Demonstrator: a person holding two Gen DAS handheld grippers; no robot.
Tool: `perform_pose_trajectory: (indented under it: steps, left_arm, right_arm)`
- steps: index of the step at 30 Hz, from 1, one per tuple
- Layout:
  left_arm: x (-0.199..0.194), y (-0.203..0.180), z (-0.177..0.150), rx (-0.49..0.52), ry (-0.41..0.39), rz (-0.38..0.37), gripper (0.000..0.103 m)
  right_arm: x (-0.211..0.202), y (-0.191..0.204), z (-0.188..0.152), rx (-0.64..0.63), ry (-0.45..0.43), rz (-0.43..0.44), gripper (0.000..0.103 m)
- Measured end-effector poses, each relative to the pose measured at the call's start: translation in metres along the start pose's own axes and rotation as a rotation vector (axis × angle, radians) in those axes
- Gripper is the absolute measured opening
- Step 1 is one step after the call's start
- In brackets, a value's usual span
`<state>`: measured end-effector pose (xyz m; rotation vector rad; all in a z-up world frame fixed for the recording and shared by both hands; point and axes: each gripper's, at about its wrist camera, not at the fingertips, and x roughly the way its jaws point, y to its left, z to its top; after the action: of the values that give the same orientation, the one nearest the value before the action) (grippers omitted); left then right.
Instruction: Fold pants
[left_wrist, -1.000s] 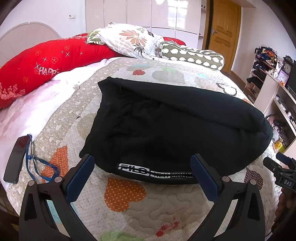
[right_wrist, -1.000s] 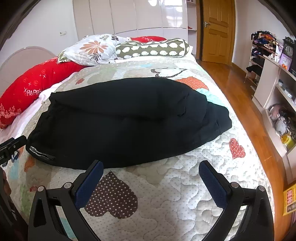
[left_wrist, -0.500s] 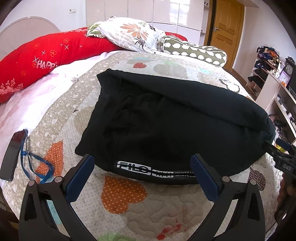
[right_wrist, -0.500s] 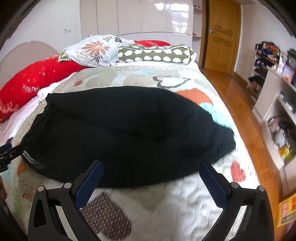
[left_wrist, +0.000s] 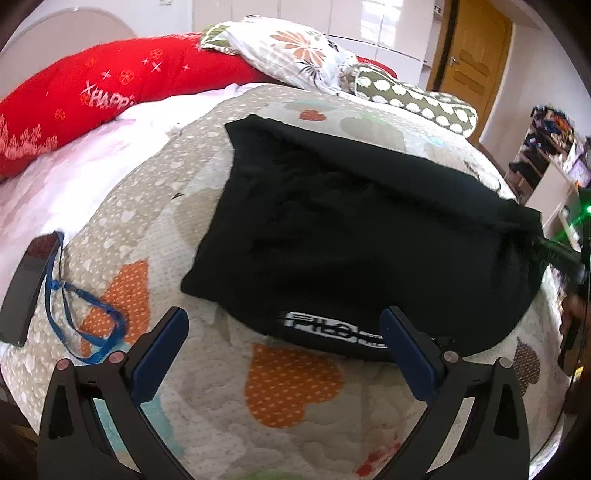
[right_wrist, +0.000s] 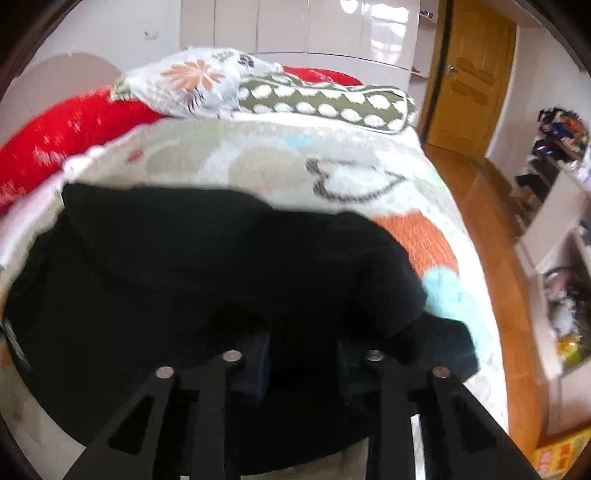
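Note:
Black pants (left_wrist: 351, 240) lie folded lengthwise across the heart-patterned quilt (left_wrist: 288, 384), their waistband with white lettering (left_wrist: 325, 328) nearest the left gripper. My left gripper (left_wrist: 284, 317) hovers open just in front of that waistband, nothing between its fingers. In the right wrist view the pants (right_wrist: 184, 277) fill the lower frame. My right gripper (right_wrist: 303, 343) sits over their right end, its jaws closing with black cloth between the pads. The same gripper (left_wrist: 557, 254) shows at the pants' far right corner, where the cloth is bunched up.
A dark phone (left_wrist: 26, 288) on a blue lanyard (left_wrist: 74, 314) lies on the quilt's left edge. A red pillow (left_wrist: 110, 96), floral pillow (left_wrist: 291, 51) and green dotted bolster (right_wrist: 325, 103) line the headboard. Shelves (right_wrist: 561, 229) and wooden floor (right_wrist: 476, 192) lie right of the bed.
The right gripper moved forward onto the pants' right end and its jaws went from wide open to narrow around the cloth. The left gripper drifted slightly toward the waistband's left side, still open.

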<state>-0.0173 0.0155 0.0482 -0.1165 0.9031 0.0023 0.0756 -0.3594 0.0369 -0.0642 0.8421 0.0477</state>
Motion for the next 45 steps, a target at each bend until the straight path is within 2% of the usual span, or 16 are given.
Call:
perform_pose_trajectory:
  steps: [4,6,9,17,19,20,21,24,29,31,33,34,36,38,41,45]
  left_arm:
    - [-0.001,0.016,0.002,-0.056,0.007,-0.023,0.103]
    - [-0.001,0.023,0.003,-0.079,0.006,-0.038,0.103]
    - [0.004,0.032,0.004,-0.115,0.011,-0.047,0.103]
    - [0.019,0.036,0.003,-0.159,0.053,-0.059,0.103]
    - [0.024,0.035,0.004,-0.159,0.062,-0.063,0.103]
    - [0.027,0.033,0.004,-0.16,0.069,-0.066,0.103]
    - [0.029,0.031,0.004,-0.159,0.074,-0.07,0.103]
    - [0.031,0.028,0.004,-0.146,0.072,-0.065,0.103]
    - [0.032,0.029,0.007,-0.162,0.068,-0.066,0.103]
    - [0.034,0.032,0.009,-0.185,0.066,-0.076,0.103]
    - [0.037,0.033,0.011,-0.203,0.069,-0.094,0.103]
    - [0.04,0.033,0.012,-0.21,0.075,-0.103,0.103]
    - [0.044,0.032,0.012,-0.208,0.079,-0.106,0.103]
    - [0.046,0.03,0.012,-0.202,0.075,-0.111,0.103]
    - [0.048,0.028,0.014,-0.209,0.075,-0.122,0.103]
    - [0.054,0.025,0.021,-0.234,0.087,-0.108,0.103]
  right_arm:
    - [-0.006,-0.002,0.029,-0.017,-0.042,0.045,0.027]
    - [-0.006,-0.003,0.035,-0.038,-0.027,0.057,0.055]
    - [-0.003,-0.005,0.038,-0.069,-0.018,0.015,0.053]
    - [0.013,0.003,0.038,-0.112,-0.003,0.05,0.059]
    - [0.019,0.007,0.036,-0.147,0.01,0.03,0.047]
    - [0.023,0.009,0.037,-0.156,0.015,0.031,0.025]
    - [0.026,0.008,0.039,-0.154,0.018,0.05,0.012]
    - [0.028,-0.003,0.056,-0.102,-0.015,0.1,0.01]
    - [0.032,-0.025,0.098,0.021,-0.094,0.09,0.01]
    - [0.047,-0.032,0.109,0.057,-0.072,0.079,0.016]
    - [0.06,-0.037,0.108,0.069,0.004,0.062,0.036]
    - [0.058,-0.04,0.104,0.065,0.022,0.068,0.04]
    - [0.033,-0.048,0.083,0.06,-0.002,0.069,0.058]
    - [0.002,-0.06,0.052,0.075,-0.03,0.013,0.077]
    - [-0.032,-0.085,0.002,0.154,-0.021,0.008,0.08]
    - [-0.034,-0.111,-0.04,0.312,0.017,0.087,0.08]
